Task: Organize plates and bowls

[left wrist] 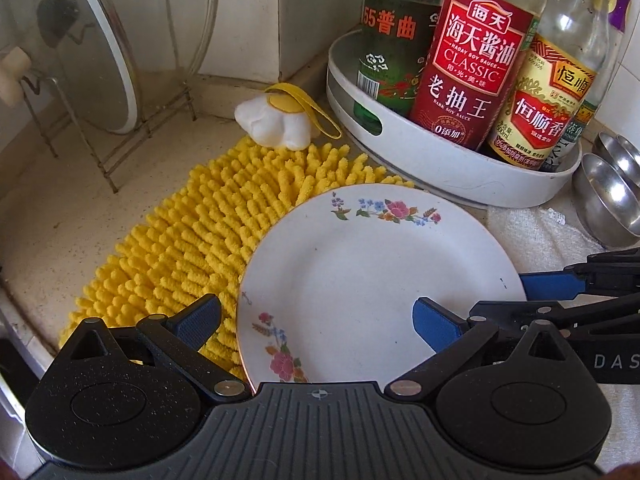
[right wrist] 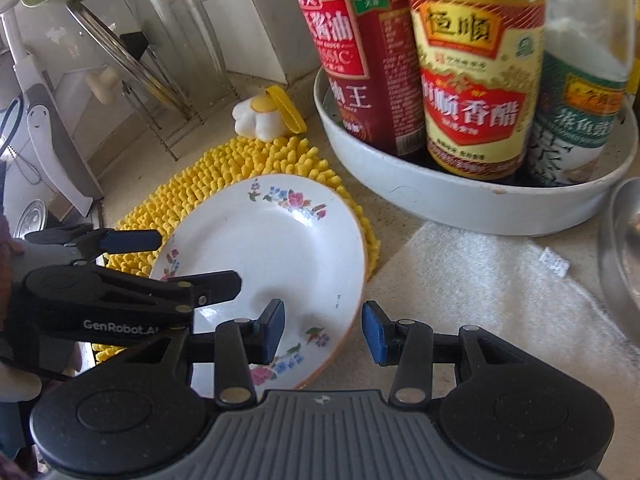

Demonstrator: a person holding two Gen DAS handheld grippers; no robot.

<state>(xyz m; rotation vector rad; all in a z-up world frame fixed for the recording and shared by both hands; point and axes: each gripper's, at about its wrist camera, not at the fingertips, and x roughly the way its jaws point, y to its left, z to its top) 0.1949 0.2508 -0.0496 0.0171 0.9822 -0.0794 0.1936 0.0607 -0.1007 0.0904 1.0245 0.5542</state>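
- Left gripper [left wrist: 316,316] is hovering with jaws spread wide over one floral plate [left wrist: 360,280].
- Right gripper [right wrist: 324,330] is straddling the plate's rim, jaws apart.
- The plate is lying on one yellow chenille mat [left wrist: 192,248].
- Two steel bowls [left wrist: 612,196] are sitting beside one white tray [left wrist: 440,168].

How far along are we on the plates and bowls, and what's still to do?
Nothing looks stacked yet. In hand: the floral plate lies partly on the yellow mat, with the open left gripper and open right gripper both straddling its rim, neither clamped. Left: grip and move the plate, then deal with the steel bowls lying beside the bottle tray.
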